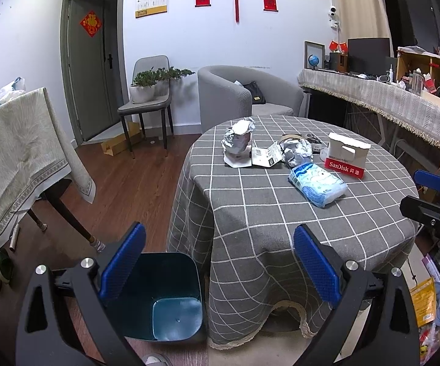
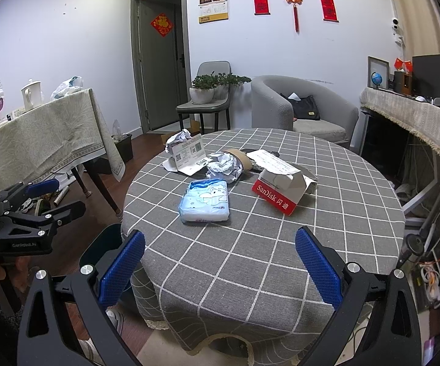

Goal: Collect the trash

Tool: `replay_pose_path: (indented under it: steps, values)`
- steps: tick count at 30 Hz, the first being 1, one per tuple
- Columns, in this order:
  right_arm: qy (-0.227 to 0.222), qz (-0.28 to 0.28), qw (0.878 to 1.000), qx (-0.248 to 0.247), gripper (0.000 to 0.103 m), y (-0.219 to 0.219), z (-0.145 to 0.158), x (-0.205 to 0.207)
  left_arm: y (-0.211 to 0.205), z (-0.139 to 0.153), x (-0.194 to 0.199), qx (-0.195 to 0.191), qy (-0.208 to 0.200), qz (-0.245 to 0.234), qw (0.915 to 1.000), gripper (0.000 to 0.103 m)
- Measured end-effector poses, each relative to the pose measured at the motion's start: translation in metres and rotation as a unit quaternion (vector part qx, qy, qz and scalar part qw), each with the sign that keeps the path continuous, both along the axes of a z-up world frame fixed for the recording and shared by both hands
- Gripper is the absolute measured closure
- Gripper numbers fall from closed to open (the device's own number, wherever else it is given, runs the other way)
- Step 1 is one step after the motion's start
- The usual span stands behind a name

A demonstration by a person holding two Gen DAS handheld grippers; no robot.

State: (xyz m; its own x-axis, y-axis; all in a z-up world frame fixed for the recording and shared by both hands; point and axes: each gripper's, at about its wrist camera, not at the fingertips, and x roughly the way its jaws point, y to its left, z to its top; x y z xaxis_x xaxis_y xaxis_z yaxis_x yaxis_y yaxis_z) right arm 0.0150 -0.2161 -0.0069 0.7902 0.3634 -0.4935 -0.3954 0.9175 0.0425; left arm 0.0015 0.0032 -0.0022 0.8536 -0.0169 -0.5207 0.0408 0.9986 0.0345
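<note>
Trash lies on a round table with a grey checked cloth (image 1: 250, 213) (image 2: 250, 259): a blue-white tissue pack (image 1: 317, 184) (image 2: 205, 202), a red-white SanDisk box (image 1: 346, 158) (image 2: 280, 187), crumpled foil (image 1: 296, 152) (image 2: 224, 166), a second crumpled wad (image 1: 238, 137) (image 2: 178, 138) and white cards (image 1: 262, 157) (image 2: 187, 152). A dark blue bin (image 1: 165, 296) stands on the floor left of the table. My left gripper (image 1: 220, 268) is open and empty above the bin and table edge. My right gripper (image 2: 220, 268) is open and empty at the table's near edge.
A side table with a pale cloth (image 1: 15, 152) (image 2: 52, 140) stands at the left. A grey chair with a potted plant (image 1: 148, 91) and a grey armchair (image 1: 250, 97) stand at the back. A cluttered counter (image 1: 402, 97) runs along the right.
</note>
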Motion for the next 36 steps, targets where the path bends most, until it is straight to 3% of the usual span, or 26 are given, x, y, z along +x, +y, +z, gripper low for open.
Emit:
replay_pose_path:
  steps: [15,36]
  values:
    - [-0.003,-0.007,1.0,-0.003,0.003,-0.007,0.007,0.009,-0.016,0.007,0.004,-0.004,-0.002,-0.042,0.9991,0.004]
    - [0.007,-0.027,1.0,-0.011,0.003,-0.046,0.016,0.046,-0.069,-0.002,0.053,-0.057,0.038,-0.072,0.995,0.005]
